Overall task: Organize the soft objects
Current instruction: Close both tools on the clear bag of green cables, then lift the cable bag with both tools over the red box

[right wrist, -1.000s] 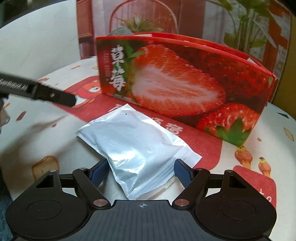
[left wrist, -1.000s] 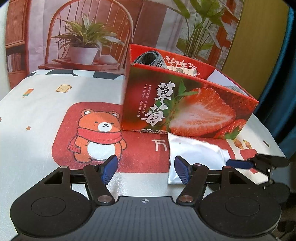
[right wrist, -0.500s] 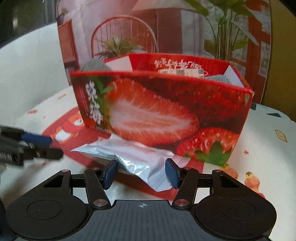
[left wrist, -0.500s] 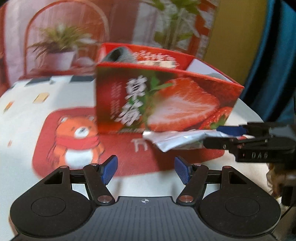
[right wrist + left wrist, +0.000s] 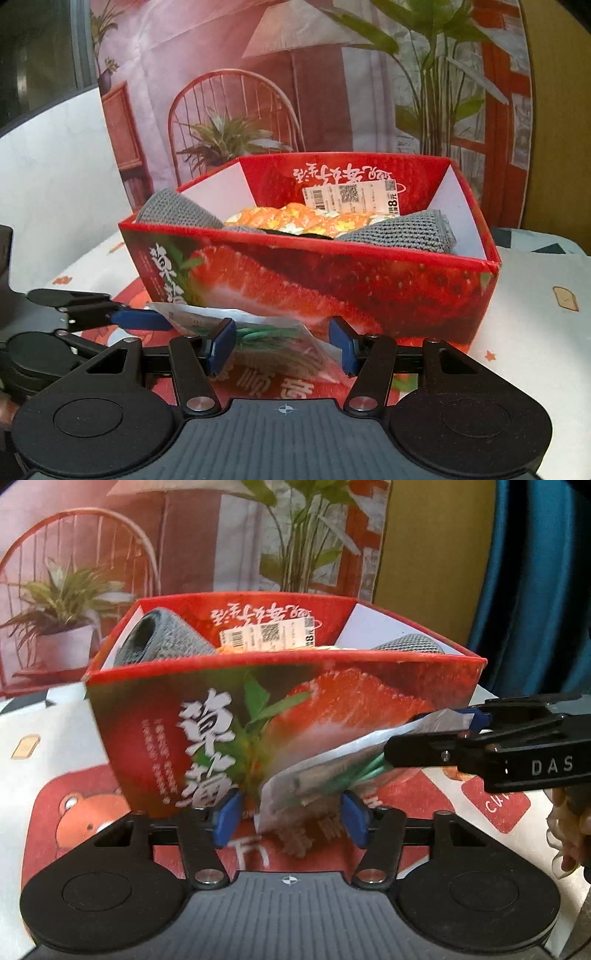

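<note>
A silver pouch with green print (image 5: 306, 775) (image 5: 266, 336) hangs tilted above the table, in front of the red strawberry box (image 5: 332, 709) (image 5: 369, 288). My right gripper (image 5: 280, 343) is shut on the pouch and comes in from the right in the left wrist view (image 5: 436, 734). The pouch's lower end sits between the jaws of my left gripper (image 5: 291, 819), which are closing. I see no pad pressing on it. From the right wrist view, the left gripper (image 5: 122, 310) reaches the pouch's left corner. The box holds grey knitted pieces (image 5: 402, 229) and an orange patterned packet (image 5: 303, 219).
The box stands on a tablecloth with a bear print (image 5: 77, 812). A printed backdrop of a chair and plants hangs behind it. A blue curtain (image 5: 535, 590) is at the right. A hand (image 5: 569, 834) holds the right gripper.
The right gripper closed on the pouch and lifted it off the table. The left gripper swung right until the pouch's end lay between its narrowing jaws.
</note>
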